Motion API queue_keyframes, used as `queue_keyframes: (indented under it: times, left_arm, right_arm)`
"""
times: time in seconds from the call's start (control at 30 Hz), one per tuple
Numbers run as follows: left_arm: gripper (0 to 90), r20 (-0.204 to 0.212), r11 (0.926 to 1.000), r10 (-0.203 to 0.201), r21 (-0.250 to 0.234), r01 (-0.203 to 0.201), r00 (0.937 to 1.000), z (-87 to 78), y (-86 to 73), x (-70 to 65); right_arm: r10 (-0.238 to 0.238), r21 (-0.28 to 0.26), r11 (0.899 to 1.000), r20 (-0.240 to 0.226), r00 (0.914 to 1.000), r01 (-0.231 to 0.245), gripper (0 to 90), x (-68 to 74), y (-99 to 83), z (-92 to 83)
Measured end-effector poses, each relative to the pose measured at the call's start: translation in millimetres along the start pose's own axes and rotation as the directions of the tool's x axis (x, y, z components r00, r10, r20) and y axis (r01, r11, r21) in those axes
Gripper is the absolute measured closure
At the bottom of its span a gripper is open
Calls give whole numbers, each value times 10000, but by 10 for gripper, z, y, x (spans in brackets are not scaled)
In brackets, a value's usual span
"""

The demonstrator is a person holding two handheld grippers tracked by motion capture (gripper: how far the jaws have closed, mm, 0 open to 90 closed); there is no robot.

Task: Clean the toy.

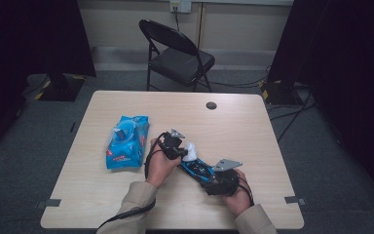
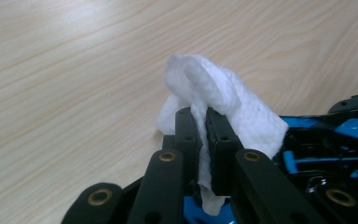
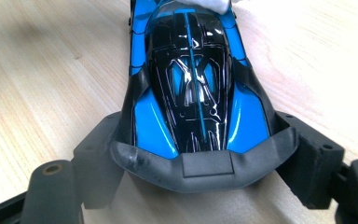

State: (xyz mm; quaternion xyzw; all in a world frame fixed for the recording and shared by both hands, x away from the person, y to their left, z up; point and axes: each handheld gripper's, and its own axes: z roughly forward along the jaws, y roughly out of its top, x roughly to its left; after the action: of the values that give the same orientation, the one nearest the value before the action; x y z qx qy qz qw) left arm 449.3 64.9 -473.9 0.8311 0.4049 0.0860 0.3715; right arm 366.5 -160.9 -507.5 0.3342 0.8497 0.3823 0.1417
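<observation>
A pale wooden table (image 1: 126, 204) is taking up the middle of the high view, with a black folding chair (image 1: 177, 53) standing beyond its far edge on the grey floor. On the table's left part a blue pack of wipes (image 1: 125, 142) is lying flat; its top looks opened, though what is inside it cannot be made out. Just right of the pack, near the table's middle, a blue and black toy car (image 3: 196, 79) is resting on the wood. The right gripper (image 3: 205, 163) is gripping the car's grey end, its jaws closed against the two sides of the body. The left gripper (image 2: 203, 135) is pinching a crumpled white wipe (image 2: 223, 98) between jaws closed nearly together, and is holding it at the car's far end, where the wipe is touching the blue body. A small dark round hole (image 1: 211, 105) is sitting in the tabletop near the far edge.
</observation>
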Motion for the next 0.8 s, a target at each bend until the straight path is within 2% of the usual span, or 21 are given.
queue_keyframes:
  times: [0.13,0.23,0.43,0.57,0.8]
  left_arm:
    - [851,107,9994,-303,-148,305,9995,-1,-33,52]
    - [851,117,9994,-307,-146,309,9995,-3,-36,68]
    - [850,-221,9992,-384,-114,382,9990,-27,-66,142]
    - [851,-455,9991,-413,74,417,9981,-44,-89,195]
    - [851,-736,9970,-699,291,722,9948,-88,-170,286]
  right_arm:
    - [0,-1,10000,2,10000,0,242,0,0,0]
    - [0,0,10000,1,10000,0,241,0,0,0]
    - [-2,-1,10000,1,10000,2,241,0,0,0]
    - [0,-1,10000,0,10000,0,241,0,0,0]
    - [-4,-1,10000,1,10000,4,241,0,0,0]
